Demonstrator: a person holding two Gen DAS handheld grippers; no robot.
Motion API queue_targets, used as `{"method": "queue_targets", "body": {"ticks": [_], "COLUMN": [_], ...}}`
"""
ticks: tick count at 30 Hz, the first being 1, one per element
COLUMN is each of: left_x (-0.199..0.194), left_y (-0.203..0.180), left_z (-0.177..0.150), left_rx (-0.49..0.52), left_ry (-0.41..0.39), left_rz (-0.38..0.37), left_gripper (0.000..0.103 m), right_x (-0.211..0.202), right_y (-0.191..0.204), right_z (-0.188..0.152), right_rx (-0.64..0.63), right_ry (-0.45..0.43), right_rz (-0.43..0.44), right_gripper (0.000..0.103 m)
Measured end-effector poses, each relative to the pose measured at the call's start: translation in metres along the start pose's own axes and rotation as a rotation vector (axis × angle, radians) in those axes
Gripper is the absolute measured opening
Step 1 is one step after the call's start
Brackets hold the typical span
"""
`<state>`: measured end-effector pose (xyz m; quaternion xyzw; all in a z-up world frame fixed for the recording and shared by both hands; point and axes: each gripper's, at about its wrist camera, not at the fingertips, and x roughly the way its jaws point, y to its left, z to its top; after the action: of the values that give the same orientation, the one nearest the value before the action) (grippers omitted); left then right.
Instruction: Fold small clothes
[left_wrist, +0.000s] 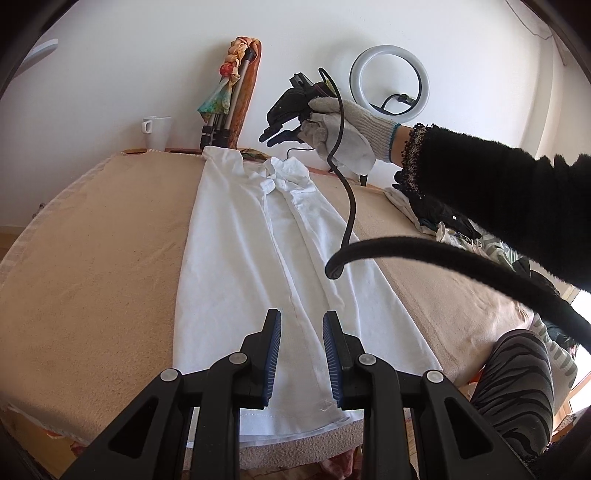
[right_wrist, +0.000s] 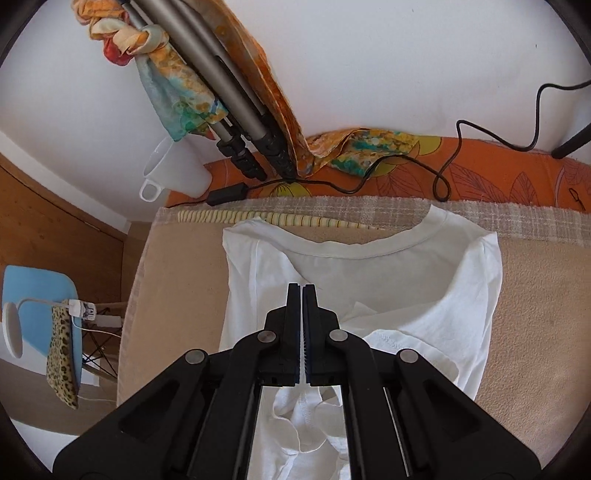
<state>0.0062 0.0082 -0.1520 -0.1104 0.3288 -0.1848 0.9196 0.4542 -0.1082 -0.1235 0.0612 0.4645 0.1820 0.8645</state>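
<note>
A white T-shirt (left_wrist: 258, 258) lies lengthwise on the beige-covered table (left_wrist: 92, 240), both sides folded in toward the middle and the collar at the far end. My left gripper (left_wrist: 301, 321) hovers over the near hem, open, with nothing between its blue pads. A gloved hand (left_wrist: 351, 129) holds my right gripper (left_wrist: 275, 134) in the air above the collar end. In the right wrist view the right gripper (right_wrist: 302, 286) hangs over the T-shirt (right_wrist: 406, 288) just below the neckline. Its pads stand a thin slit apart with no cloth in them.
A white mug (left_wrist: 158, 131), a folded tripod with a colourful scarf (left_wrist: 229, 99) and a ring light (left_wrist: 389, 79) stand at the far edge by the wall. A black cable (left_wrist: 349, 199) droops over the shirt. More clothes (left_wrist: 443, 225) are piled at the right. A blue chair (right_wrist: 40, 295) stands beside the table.
</note>
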Motion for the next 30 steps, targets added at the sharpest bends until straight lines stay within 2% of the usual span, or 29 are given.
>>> {"method": "queue_targets", "body": {"ticks": [2,3,9,13,15,17,20,22,25,28,29,30], "left_x": [0.0,0.0,-0.004,-0.002,-0.001,-0.001,0.0,0.002,0.003,0.004,0.005,0.005], "left_y": [0.002,0.002,-0.005,-0.004,-0.005,-0.005,-0.006,-0.007,-0.008,-0.009,-0.009,-0.009], "left_z": [0.001,0.002,0.002,0.001,0.002,0.002,0.001,0.0,0.0,0.0,-0.001,-0.001], "left_rx": [-0.014,-0.015,0.016,0.015,0.014,0.017,0.017,0.017,0.019,0.029,0.032,0.033], "left_ry": [0.005,0.004,-0.015,-0.004,-0.006,-0.007,-0.001,0.003,0.001,0.0,0.0,-0.001], "left_rz": [-0.015,-0.018,-0.02,-0.014,-0.01,-0.006,-0.004,-0.004,-0.008,-0.004,0.0,0.002], "left_gripper": [0.023,0.023,0.023,0.023,0.023,0.023,0.023,0.023,0.023,0.023,0.023,0.023], "right_x": [-0.013,-0.019,-0.028,-0.015,-0.006,0.0,-0.002,-0.01,-0.023,-0.02,-0.02,-0.025], "right_y": [-0.003,-0.007,-0.061,-0.071,-0.07,-0.069,-0.067,-0.063,-0.051,-0.034,-0.03,-0.026], "right_z": [-0.005,-0.008,-0.032,-0.049,-0.055,-0.058,-0.059,-0.057,-0.048,-0.036,-0.032,-0.029], "right_rx": [-0.062,-0.08,0.003,0.021,0.012,0.009,0.012,0.026,0.055,0.041,0.032,0.01], "right_ry": [-0.022,-0.026,0.04,0.078,0.106,0.118,0.107,0.084,0.046,0.07,0.093,0.075], "right_rz": [-0.05,-0.063,-0.108,-0.11,-0.115,-0.128,-0.127,-0.091,0.056,0.176,0.222,0.243], "right_gripper": [0.045,0.047,0.047,0.047,0.036,0.017,0.005,0.004,0.004,0.005,0.014,0.023]}}
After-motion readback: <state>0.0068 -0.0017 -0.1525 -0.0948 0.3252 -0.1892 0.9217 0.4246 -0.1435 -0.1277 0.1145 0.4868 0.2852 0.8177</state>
